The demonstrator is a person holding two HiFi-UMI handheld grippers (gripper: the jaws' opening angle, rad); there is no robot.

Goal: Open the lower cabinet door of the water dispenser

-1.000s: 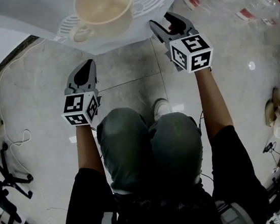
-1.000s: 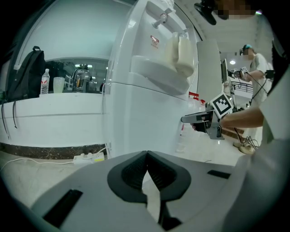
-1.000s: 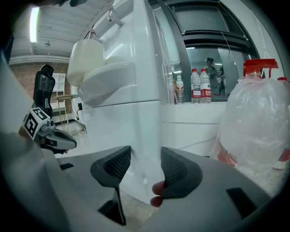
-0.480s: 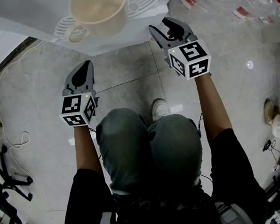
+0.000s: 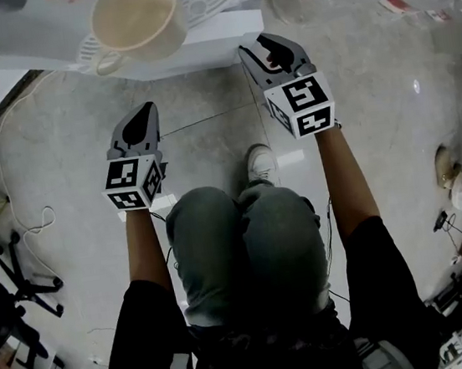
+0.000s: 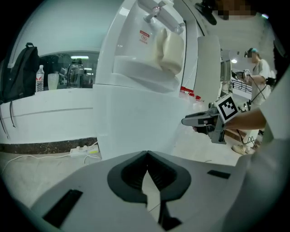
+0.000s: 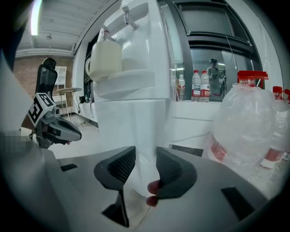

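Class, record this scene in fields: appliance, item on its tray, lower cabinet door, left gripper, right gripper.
appliance: white water dispenser
on tray: cream mug
lower cabinet door: looks shut
left gripper: jaws together, empty
right gripper: jaws apart, just been closing, nothing gripped, aimed at the cabinet's corner edge
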